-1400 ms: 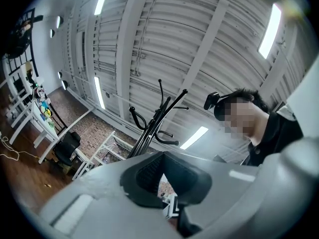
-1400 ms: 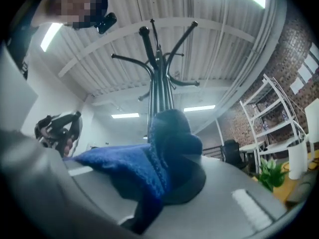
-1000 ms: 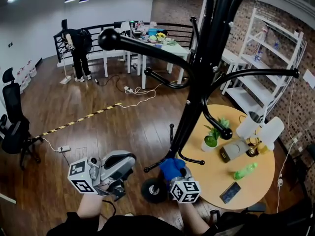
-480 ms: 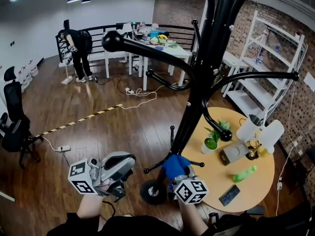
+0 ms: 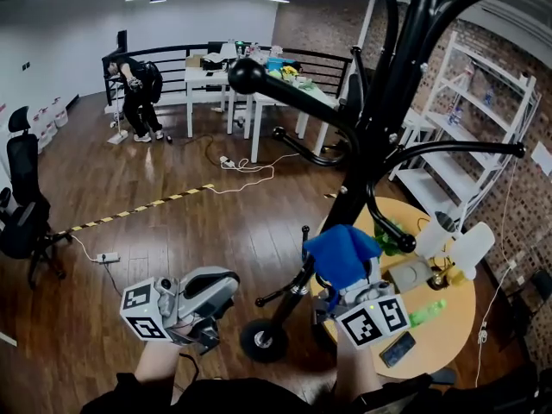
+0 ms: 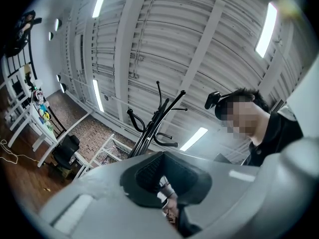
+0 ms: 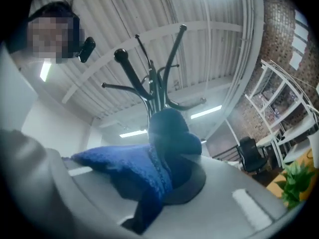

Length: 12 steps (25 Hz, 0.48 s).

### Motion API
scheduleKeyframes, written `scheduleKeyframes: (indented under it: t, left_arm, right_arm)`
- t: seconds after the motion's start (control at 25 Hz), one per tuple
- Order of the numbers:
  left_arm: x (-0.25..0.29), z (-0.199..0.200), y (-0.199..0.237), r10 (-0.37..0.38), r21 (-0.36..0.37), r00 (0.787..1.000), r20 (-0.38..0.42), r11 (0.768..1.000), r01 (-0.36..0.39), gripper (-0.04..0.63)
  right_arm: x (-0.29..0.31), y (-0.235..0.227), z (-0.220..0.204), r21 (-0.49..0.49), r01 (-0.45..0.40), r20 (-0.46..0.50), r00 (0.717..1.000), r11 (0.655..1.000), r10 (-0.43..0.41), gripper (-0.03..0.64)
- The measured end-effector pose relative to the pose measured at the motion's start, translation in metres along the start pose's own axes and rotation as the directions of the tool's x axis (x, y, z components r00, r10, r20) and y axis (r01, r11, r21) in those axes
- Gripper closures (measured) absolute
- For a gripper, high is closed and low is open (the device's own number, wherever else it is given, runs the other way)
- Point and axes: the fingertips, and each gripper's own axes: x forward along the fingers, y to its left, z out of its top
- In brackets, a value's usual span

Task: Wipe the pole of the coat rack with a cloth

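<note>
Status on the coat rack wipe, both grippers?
Left gripper shut, empty, held low. Right gripper shut on blue cloth, apparently against lower pole. Hook arms branch off above.

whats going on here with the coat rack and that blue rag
A person is working on the black metal coat rack pole with a hand-held gripper in each hand. The right hand-held gripper is shut on a blue fuzzy cloth, held up at the pole's lower part. The left hand-held gripper hangs off to the side, shut and empty, away from the rack.
</note>
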Motion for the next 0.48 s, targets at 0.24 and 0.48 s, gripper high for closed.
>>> scheduleKeyframes:
  t: [0.24,0.48]
  left_arm:
    - [-0.002,0.004,-0.001,-0.011,0.007,1.0,0.012,1.0,0.011,0.595]
    - [-0.006,0.007,-0.003,-0.005,0.009,1.0,0.01,1.0,0.005,0.595]
  right_arm:
    - [0.027,0.015,0.066,-0.105,-0.064,0.102,0.992,0.992,0.075,0.594]
    - [0.025,0.02,0.065,-0.153,-0.059,0.101,0.992,0.986,0.075,0.594]
